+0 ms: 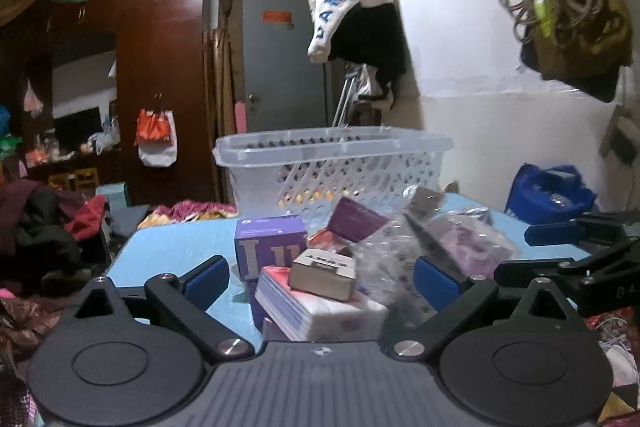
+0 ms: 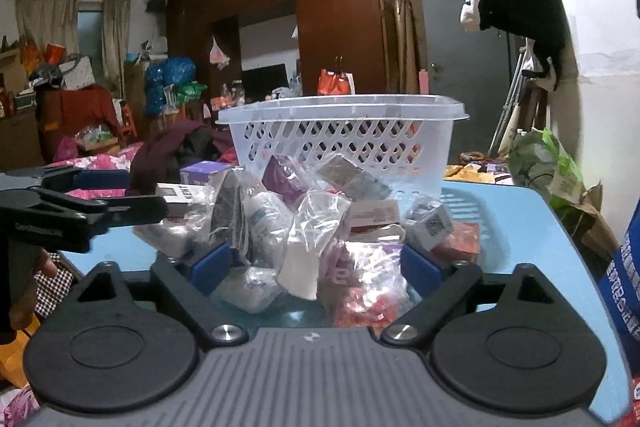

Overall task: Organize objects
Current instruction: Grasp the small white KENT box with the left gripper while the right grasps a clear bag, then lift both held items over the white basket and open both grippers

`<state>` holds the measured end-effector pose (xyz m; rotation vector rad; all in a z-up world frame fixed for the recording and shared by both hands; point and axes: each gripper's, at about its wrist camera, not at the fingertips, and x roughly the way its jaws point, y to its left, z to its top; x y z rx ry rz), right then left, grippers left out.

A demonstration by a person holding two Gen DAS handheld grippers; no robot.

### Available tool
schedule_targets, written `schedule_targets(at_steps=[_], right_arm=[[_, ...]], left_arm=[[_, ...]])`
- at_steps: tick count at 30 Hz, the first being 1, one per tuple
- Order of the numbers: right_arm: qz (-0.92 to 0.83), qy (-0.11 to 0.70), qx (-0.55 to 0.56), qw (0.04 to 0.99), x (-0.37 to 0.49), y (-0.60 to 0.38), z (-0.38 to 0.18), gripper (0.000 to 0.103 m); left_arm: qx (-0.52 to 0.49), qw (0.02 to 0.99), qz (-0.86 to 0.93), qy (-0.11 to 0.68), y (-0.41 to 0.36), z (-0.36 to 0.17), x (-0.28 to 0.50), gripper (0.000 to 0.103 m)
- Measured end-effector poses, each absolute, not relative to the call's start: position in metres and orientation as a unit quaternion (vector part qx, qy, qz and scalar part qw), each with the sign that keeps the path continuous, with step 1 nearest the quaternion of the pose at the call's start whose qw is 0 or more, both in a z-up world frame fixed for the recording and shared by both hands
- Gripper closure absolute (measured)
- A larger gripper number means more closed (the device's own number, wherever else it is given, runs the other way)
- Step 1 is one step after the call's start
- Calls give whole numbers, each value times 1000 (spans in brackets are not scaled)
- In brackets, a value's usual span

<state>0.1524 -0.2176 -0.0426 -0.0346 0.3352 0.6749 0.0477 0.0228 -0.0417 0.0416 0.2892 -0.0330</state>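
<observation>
1. A light-blue table (image 2: 516, 223) is seen in both wrist views, with a white perforated plastic basket (image 2: 344, 139) standing at its far side.
2. In front of the basket, a heap of small boxes and clear plastic packets (image 2: 296, 227) is spread over the tabletop.
3. The left gripper (image 1: 324, 281) is held with its jaws wide apart; nothing is clamped. Between its blue pads (image 1: 210, 281) lie a stack of flat packs (image 1: 316, 311) topped by a small cardboard box (image 1: 323, 274), and behind them a purple box (image 1: 269, 247).
4. The right gripper (image 2: 316, 269) is likewise spread wide, with crinkled packets lying between the pads. Whether the pads press on them cannot be told; no packet is seen lifted.
5. Each gripper is visible at the edge of the other's view, side by side at the near edge of the table.
6. A dark wooden wardrobe (image 1: 160, 67) and a grey door (image 1: 284, 67) are seen behind.
</observation>
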Motion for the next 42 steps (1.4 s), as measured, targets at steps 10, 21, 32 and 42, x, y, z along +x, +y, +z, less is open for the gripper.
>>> schedule_targets(at_steps=[10,21,32,42], right_arm=[[318,171,-49,931,153,-203,-49,34],[315,181,-43,931,160,-209,-45,65],[311,171,-21,935,163,-221,-31,66],[316,157,-2,936,169,-227,-12,66]], left_arm=[[27,986,-20,166,31,-48,56,31],[20,985,-28,168,40,-49,63,60],[4,991,-35,132,41,-37,60,61],[-29,993,-41,110,50,-26,65,62]])
